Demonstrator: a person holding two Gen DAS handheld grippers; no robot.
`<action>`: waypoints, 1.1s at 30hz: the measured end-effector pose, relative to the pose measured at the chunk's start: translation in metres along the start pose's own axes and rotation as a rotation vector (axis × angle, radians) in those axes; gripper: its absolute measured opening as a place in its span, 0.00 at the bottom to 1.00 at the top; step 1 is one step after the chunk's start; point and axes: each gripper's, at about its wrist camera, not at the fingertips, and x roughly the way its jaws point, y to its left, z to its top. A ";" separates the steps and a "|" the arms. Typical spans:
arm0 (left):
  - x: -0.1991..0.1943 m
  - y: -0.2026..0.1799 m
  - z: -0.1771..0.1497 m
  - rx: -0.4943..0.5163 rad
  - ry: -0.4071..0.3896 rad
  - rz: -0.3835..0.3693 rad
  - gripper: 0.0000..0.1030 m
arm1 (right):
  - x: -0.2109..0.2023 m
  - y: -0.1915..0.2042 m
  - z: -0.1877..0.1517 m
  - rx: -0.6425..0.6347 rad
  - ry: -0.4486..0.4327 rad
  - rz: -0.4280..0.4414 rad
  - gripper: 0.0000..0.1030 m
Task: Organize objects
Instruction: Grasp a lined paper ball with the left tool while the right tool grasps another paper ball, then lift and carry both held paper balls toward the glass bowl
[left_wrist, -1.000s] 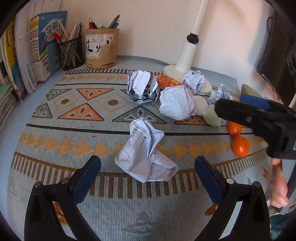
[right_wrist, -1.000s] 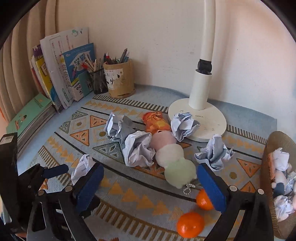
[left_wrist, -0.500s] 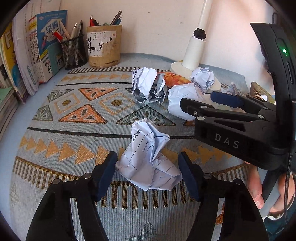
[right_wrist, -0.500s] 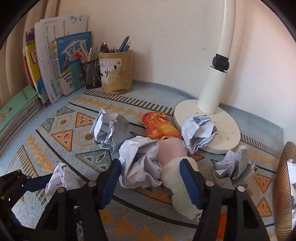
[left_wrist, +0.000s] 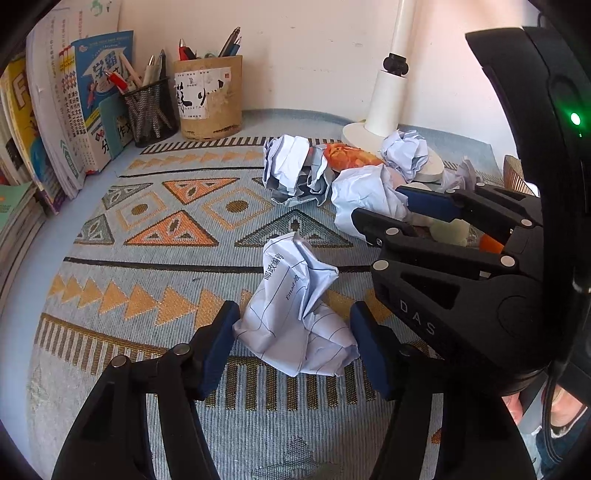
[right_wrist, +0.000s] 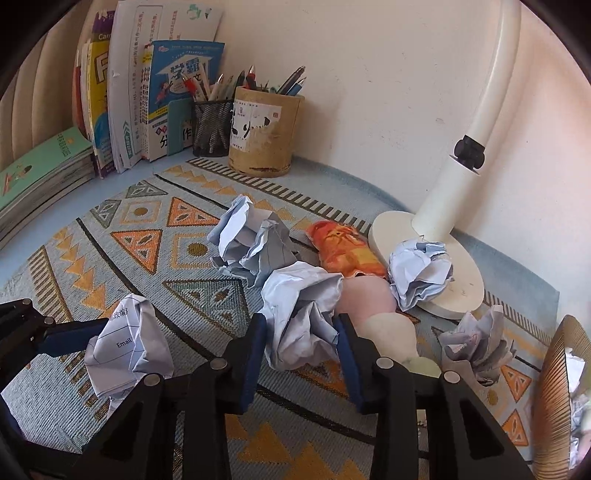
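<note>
Pinching paper wads (left_wrist: 295, 314), both fingers (right_wrist: 251, 354).

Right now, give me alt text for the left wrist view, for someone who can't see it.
The left gripper closes on a crumpled lined paper ball lying on a patterned mat. At right, the right gripper reaches another paper ball; books and pen holders line the wall.

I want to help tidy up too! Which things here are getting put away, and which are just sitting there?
Being tidied:
- lined paper ball, between the left gripper fingers
- plain paper ball, between the right gripper fingers
- other paper balls
- wicker basket holding paper

Just sitting there:
- desk lamp
- pen holders
- books
- patterned mat
</note>
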 end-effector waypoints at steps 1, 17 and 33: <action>0.000 0.000 0.000 -0.002 0.001 -0.001 0.58 | 0.000 0.000 0.000 -0.002 -0.001 -0.004 0.36; -0.052 0.004 -0.018 -0.054 -0.192 -0.115 0.43 | -0.140 -0.081 -0.045 0.248 -0.250 -0.114 0.36; -0.043 -0.091 -0.028 0.028 -0.146 -0.213 0.43 | -0.115 -0.148 -0.144 0.428 0.063 -0.069 0.54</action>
